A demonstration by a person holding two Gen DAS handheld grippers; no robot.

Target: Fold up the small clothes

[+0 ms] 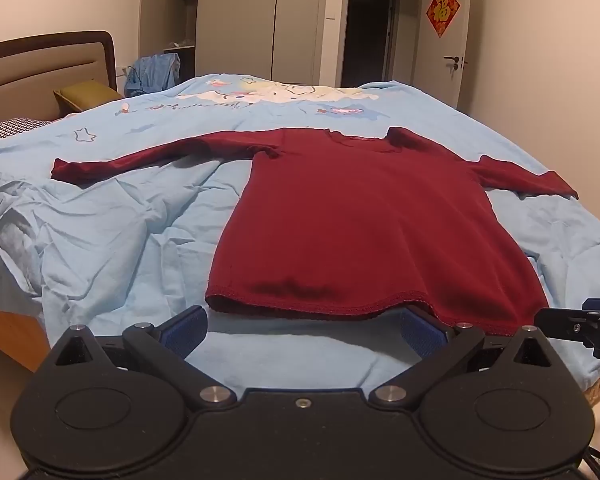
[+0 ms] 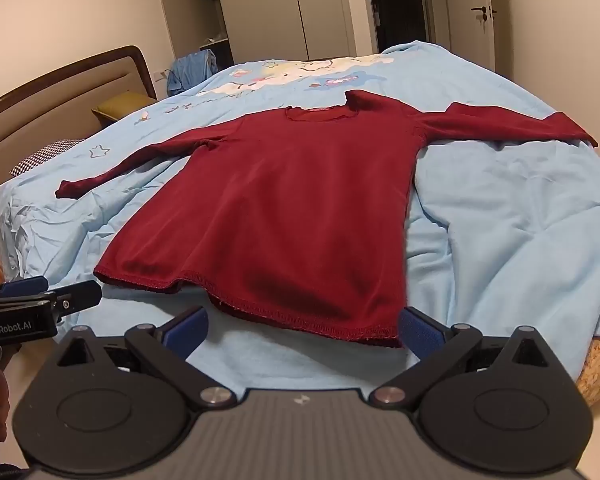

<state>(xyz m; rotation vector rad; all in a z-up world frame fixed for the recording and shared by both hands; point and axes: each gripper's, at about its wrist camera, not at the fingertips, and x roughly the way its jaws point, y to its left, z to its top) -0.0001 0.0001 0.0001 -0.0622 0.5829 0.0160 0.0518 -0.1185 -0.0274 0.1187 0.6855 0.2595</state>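
Note:
A dark red long-sleeved shirt point(image 1: 352, 216) lies flat on the light blue bed cover, both sleeves spread out, collar at the far side and hem nearest me. My left gripper point(image 1: 304, 330) is open just in front of the hem's left half, nothing between its blue pads. In the right wrist view the same shirt point(image 2: 284, 208) fills the middle, and my right gripper point(image 2: 304, 330) is open at the hem's right corner, its right fingertip point(image 2: 420, 330) beside the corner. Each gripper shows at the edge of the other's view.
The blue cover point(image 1: 112, 240) is creased left of the shirt and bears a cartoon print at the far end. A headboard point(image 1: 44, 64) and olive pillow point(image 1: 86, 94) stand at left. Wardrobes, a dark doorway and a door are behind. The bed's near edge is just below the grippers.

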